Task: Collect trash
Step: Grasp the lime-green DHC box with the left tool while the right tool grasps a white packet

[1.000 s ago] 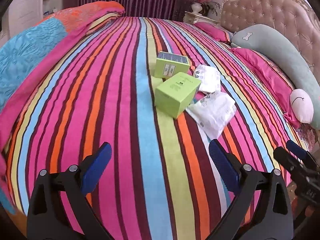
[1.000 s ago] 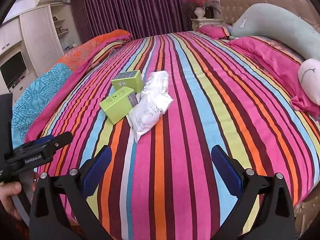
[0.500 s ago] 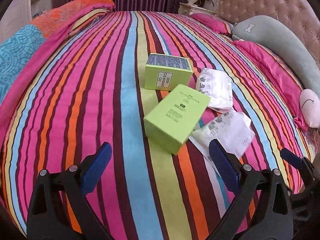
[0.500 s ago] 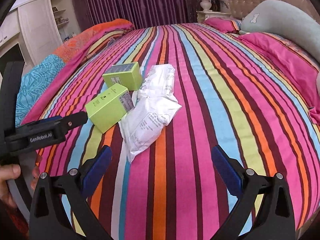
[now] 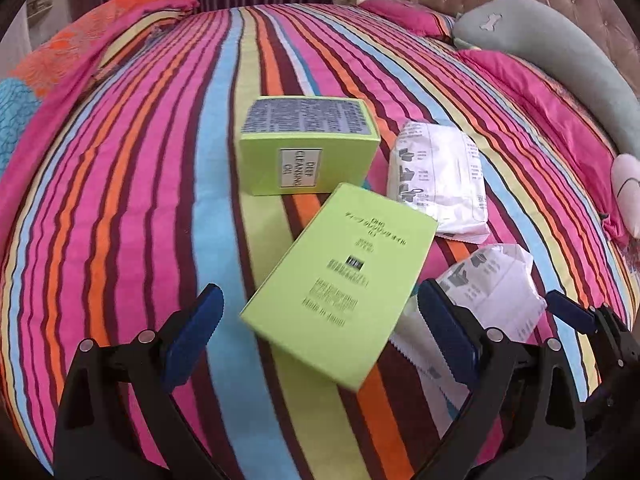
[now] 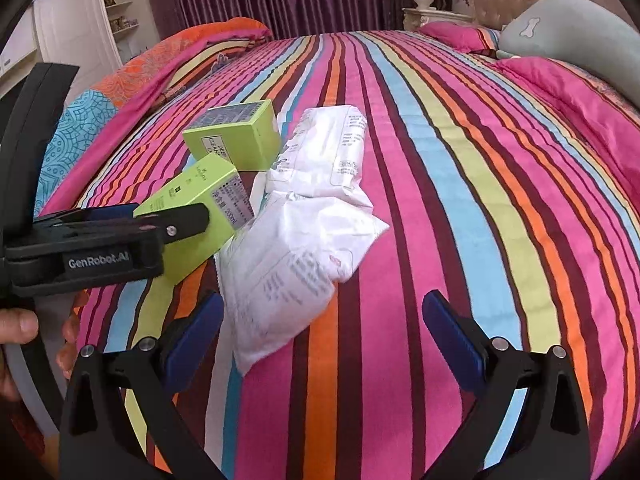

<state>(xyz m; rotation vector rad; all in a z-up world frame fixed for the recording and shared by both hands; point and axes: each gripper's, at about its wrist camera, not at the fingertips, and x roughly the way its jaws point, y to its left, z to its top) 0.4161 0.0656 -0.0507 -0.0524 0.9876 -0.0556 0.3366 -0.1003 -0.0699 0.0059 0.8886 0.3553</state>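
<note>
Two lime-green boxes and two white plastic packets lie on the striped bedspread. In the left wrist view the near green box (image 5: pixel 340 280) lies between my open left gripper's (image 5: pixel 320 332) fingertips, with the far green box (image 5: pixel 308 148) behind it. The far packet (image 5: pixel 440 176) and near packet (image 5: pixel 496 292) lie to the right. In the right wrist view my open right gripper (image 6: pixel 324 336) hovers just short of the near packet (image 6: pixel 292 268). The far packet (image 6: pixel 328 152), both boxes (image 6: pixel 200 208) (image 6: pixel 236 140) and the left gripper (image 6: pixel 120 236) are also there.
The striped bedspread (image 6: pixel 460 200) covers the whole bed. A grey-green bolster pillow (image 5: pixel 560 52) and pink pillows (image 5: pixel 400 16) lie along the tufted headboard at right. A folded orange and blue quilt (image 6: pixel 132 76) lies at the left edge. A white cabinet (image 6: pixel 80 36) stands beyond.
Both grippers have moved forward toward the pile. The near green box now lies between the left fingers and the near packet is just ahead of the right fingers. Both stay open.
</note>
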